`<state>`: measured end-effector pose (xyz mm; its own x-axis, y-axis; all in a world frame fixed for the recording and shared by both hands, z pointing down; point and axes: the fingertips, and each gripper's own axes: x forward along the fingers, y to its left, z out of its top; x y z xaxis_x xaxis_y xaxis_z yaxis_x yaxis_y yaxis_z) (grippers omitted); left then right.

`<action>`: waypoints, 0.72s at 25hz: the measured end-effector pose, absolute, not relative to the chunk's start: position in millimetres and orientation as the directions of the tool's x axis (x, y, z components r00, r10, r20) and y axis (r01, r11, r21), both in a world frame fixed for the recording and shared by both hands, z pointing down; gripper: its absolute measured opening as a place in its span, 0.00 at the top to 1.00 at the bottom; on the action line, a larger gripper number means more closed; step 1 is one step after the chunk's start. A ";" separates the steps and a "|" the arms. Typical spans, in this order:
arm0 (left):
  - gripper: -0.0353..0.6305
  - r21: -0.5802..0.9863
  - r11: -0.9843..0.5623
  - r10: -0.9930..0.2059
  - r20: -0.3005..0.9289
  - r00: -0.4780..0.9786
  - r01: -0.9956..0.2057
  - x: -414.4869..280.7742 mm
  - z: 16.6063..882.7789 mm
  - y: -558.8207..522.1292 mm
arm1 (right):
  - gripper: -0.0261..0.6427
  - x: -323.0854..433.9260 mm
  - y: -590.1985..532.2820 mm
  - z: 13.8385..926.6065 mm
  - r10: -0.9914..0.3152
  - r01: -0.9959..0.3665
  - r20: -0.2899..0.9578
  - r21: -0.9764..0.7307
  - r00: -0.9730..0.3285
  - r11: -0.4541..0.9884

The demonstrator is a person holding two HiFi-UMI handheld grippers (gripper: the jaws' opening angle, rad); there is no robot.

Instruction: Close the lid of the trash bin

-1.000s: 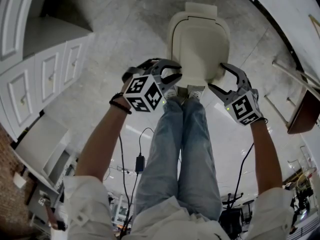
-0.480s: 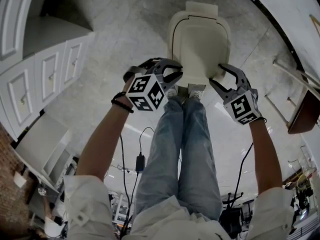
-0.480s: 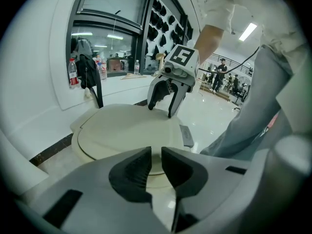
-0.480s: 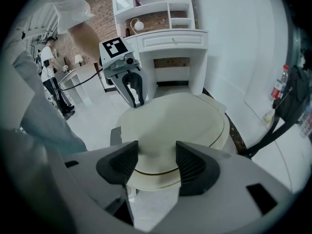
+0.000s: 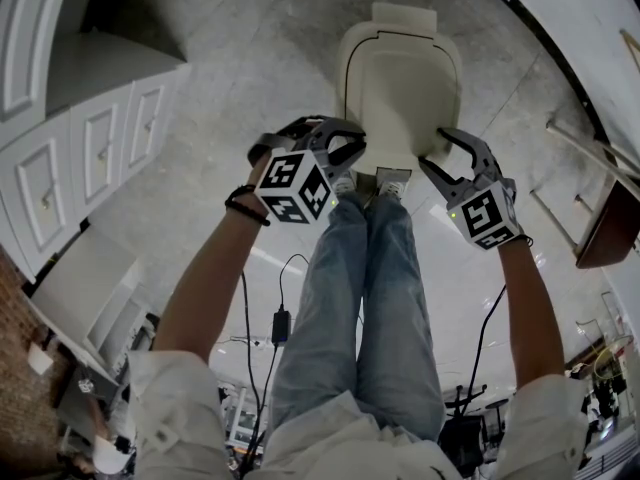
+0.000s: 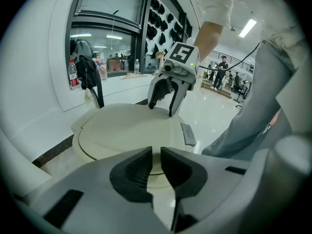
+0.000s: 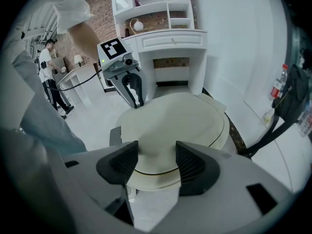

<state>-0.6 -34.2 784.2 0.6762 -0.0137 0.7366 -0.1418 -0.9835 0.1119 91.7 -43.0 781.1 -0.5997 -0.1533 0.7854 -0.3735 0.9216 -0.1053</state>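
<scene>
Pointing down at the near edge of the trash bin point(image 5: 402, 18), both tongs flank its cream lid point(image 5: 400, 88), which lies flat and shut on the bin. The left tongs point(image 5: 357, 146) are at the lid's front left corner. Their jaws have just been closing and stand almost together — only a thin slit, with nothing in it. The right tongs point(image 5: 432, 150) are at the front right corner, jaws also just closing but plainly apart — empty, the lid's rim lying beyond them. Between the two tongs are the person's jeans point(image 5: 365, 298) and the bin's grey pedal point(image 6: 188, 133).
</scene>
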 end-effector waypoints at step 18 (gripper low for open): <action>0.86 0.094 -0.986 -0.022 0.748 0.664 -0.138 0.1 788.3 -34.2 | 0.59 91.7 -43.4 784.0 -0.158 -0.381 0.787 -0.104 -0.596 0.919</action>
